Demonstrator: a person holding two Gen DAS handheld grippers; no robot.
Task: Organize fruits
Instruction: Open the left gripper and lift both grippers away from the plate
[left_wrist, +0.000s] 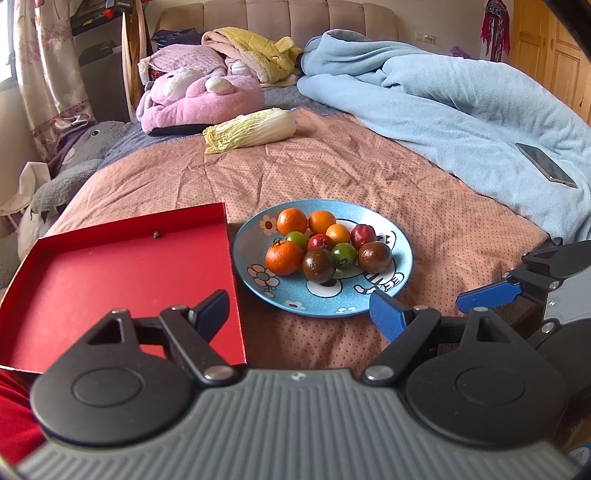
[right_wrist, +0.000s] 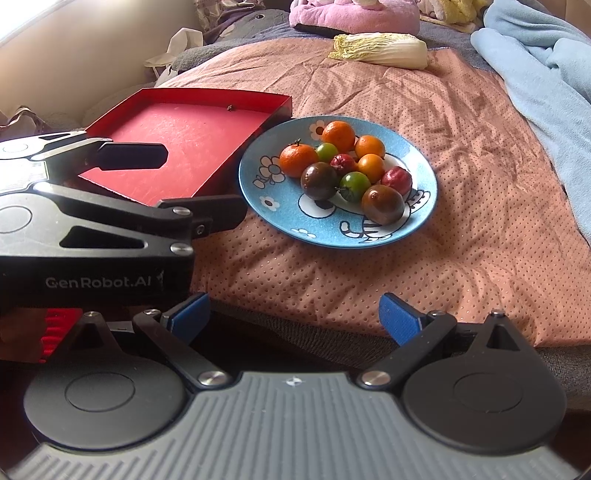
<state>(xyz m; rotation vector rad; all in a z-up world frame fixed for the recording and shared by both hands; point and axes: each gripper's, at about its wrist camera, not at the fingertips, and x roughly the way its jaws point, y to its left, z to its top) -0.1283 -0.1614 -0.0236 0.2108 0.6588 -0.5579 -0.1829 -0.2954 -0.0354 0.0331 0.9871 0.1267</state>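
I have both grippers held back at the near edge of the bed (left_wrist: 332, 166), neither touching anything. The left gripper (left_wrist: 301, 314) has its jaws spread wide with nothing between them, hanging over the near right corner of the red tray (left_wrist: 110, 288). The right gripper (right_wrist: 293, 319) is likewise wide and empty, short of the blue plate (right_wrist: 332, 236).

All the fruit I can see sits heaped on that plate: four oranges (left_wrist: 283, 257), two green fruits (left_wrist: 343, 255), two small red ones (left_wrist: 320, 242) and two dark brownish ones (left_wrist: 318, 265), touching one another in a tight cluster. The tray lies just left of the plate, its edge nearly meeting the rim, and holds no fruit, only a tiny dark speck (left_wrist: 157, 234) by its far wall.

This would fit fruit waiting to be sorted out into the tray as well as fruit already gathered onto the plate; I can't settle which. Any pick would call for narrow jaws over one fruit without nudging its neighbours, since they roll easily.

A cabbage (left_wrist: 251, 129) lies far off, well apart.
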